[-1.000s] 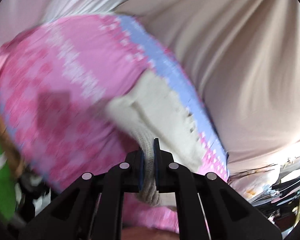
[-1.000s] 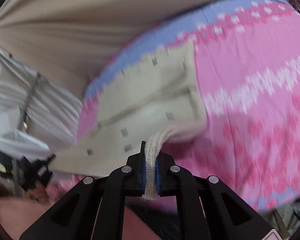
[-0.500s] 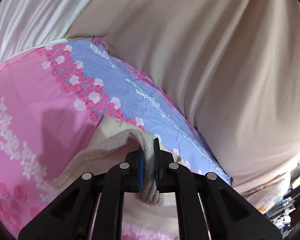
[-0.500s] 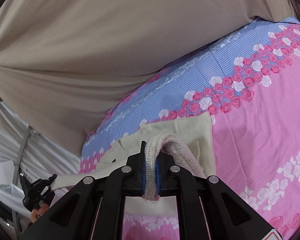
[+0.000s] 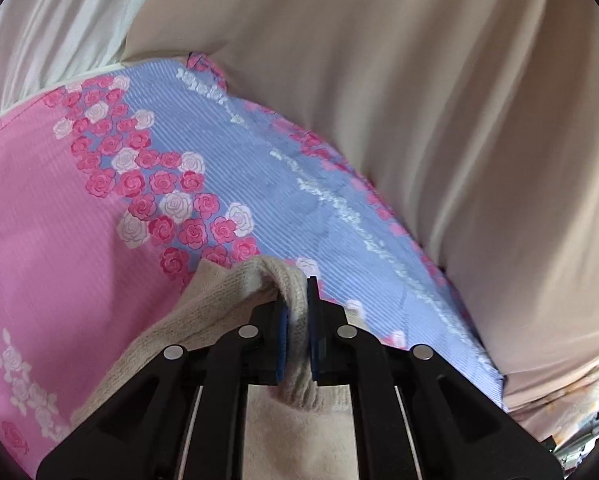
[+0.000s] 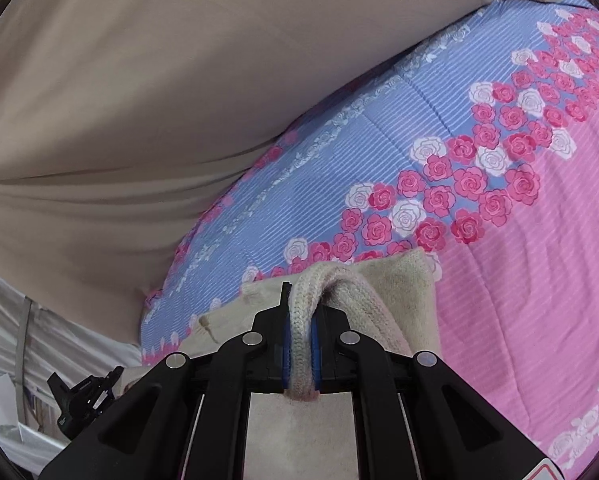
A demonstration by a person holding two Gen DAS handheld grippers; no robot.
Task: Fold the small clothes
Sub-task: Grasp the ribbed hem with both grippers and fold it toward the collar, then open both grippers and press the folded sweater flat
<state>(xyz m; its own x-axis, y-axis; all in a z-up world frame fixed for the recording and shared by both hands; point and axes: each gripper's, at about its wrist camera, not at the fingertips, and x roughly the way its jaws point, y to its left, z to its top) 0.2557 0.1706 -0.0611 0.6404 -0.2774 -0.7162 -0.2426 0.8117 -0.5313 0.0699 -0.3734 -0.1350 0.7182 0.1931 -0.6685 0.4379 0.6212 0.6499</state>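
Both the left gripper [image 5: 297, 312] and the right gripper [image 6: 299, 320] pinch the cream knit garment's [image 6: 399, 292] ribbed edge low over the floral bedspread [image 6: 499, 260], fold apparently only mid-way, laying down and releasing left.

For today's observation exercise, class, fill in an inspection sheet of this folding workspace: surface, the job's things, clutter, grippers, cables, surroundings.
Surface: pink and blue rose-print bedcover, lying flat.
Job's things: cream knit garment, ribbed edge lifted, the rest on the bedcover.
Clutter: black clamp at the bed's edge.
Grippers: left gripper and right gripper each shut on the garment's ribbed edge.
Cables: nothing seen.
Surroundings: beige curtain behind the bed; white cloth beside it.
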